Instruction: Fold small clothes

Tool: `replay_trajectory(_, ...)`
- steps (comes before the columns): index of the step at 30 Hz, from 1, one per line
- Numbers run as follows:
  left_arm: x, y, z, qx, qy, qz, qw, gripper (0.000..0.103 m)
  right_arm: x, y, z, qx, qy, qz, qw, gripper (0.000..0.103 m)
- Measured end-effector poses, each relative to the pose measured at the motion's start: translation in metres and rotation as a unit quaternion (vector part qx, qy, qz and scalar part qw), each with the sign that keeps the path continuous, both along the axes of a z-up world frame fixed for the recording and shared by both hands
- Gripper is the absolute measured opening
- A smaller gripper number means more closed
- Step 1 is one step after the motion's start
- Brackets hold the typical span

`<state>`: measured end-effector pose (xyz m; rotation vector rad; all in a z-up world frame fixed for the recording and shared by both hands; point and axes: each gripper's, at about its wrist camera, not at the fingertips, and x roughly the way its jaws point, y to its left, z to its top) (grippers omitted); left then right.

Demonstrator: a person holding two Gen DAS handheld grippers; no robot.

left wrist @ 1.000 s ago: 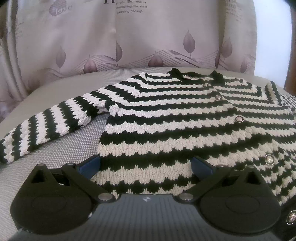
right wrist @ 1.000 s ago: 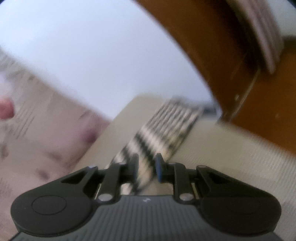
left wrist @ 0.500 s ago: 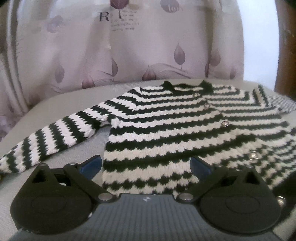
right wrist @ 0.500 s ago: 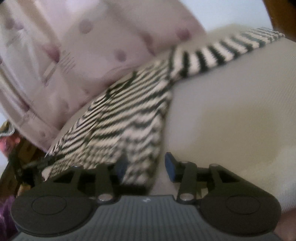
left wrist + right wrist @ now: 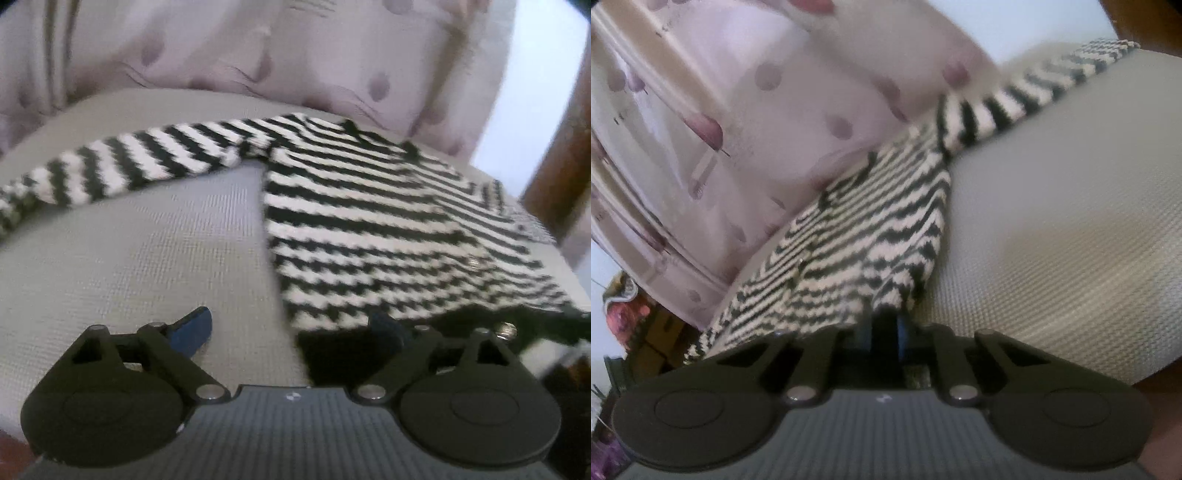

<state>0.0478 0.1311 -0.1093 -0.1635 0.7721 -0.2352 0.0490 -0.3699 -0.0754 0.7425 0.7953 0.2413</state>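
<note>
Our right hand-held gripper (image 5: 882, 332) is closing, its blue pads pinching the hem corner of the striped cardigan (image 5: 871, 236). Our left hand-held gripper (image 5: 291, 328) is wide apart but narrowing, the cardigan's other hem corner lying between its jaws, unpinched. The black-and-white knit (small metal buttons) lies flat on the grey cushion (image 5: 147, 266), one sleeve toward ten o'clock. Motion blur smears the curtain (image 5: 258, 48); the hem edge is shadowed.
</note>
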Motion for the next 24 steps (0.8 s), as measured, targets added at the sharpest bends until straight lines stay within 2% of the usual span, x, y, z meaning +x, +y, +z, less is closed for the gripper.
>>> replay_trajectory(2,0.004,-0.008,-0.002,-0.009,0.004,-0.017,0.9998,0.099,-0.002,-0.002,0.0,-0.006,0.005,0.001,1.0,0.012)
replay_trajectory(4,0.007,-0.017,-0.004,-0.001,-0.004,-0.027,0.9996,0.101,-0.002,-0.005,-0.003,0.013,0.014,0.001,1.0,0.015)
replay_trajectory(6,0.009,-0.024,-0.008,0.003,-0.017,-0.03,0.9994,0.1,-0.003,-0.006,-0.006,0.016,0.023,-0.013,1.0,0.023)
replay_trajectory(8,0.007,-0.029,-0.009,0.005,-0.029,-0.033,0.999,0.084,-0.005,-0.007,-0.012,0.037,0.022,-0.017,0.999,0.041)
replay_trajectory(10,0.006,-0.035,-0.009,0.024,-0.039,-0.032,0.9984,0.026,-0.005,-0.003,-0.013,0.053,0.014,-0.021,0.998,0.049)
replay_trajectory(11,0.007,-0.034,-0.008,0.028,-0.037,-0.023,0.9986,0.02,-0.004,0.001,-0.012,0.051,0.01,-0.017,0.998,0.049)
replay_trajectory(12,0.009,-0.029,-0.008,0.006,-0.031,-0.022,0.9992,0.014,-0.002,0.006,-0.011,0.047,0.009,-0.012,0.999,0.049)
replay_trajectory(13,0.01,-0.024,-0.008,-0.019,-0.026,-0.019,0.9993,0.013,0.0,0.01,-0.01,0.04,0.006,-0.01,0.999,0.041)
replay_trajectory(14,0.011,-0.019,-0.008,-0.032,-0.022,-0.012,0.9992,0.013,0.002,0.014,-0.01,0.033,0.008,-0.007,0.999,0.016)
replay_trajectory(16,0.01,-0.013,-0.004,-0.041,-0.018,-0.004,0.999,0.012,0.004,0.015,-0.012,0.023,0.018,-0.005,1.0,0.013)
replay_trajectory(21,-0.007,0.003,0.022,-0.055,-0.031,-0.001,0.998,0.012,-0.012,-0.005,0.008,0.04,-0.014,-0.023,0.999,0.01)
replay_trajectory(24,-0.016,0.0,0.022,-0.037,-0.022,-0.01,0.999,0.012,-0.023,-0.01,0.022,0.043,-0.013,-0.021,0.999,0.009)
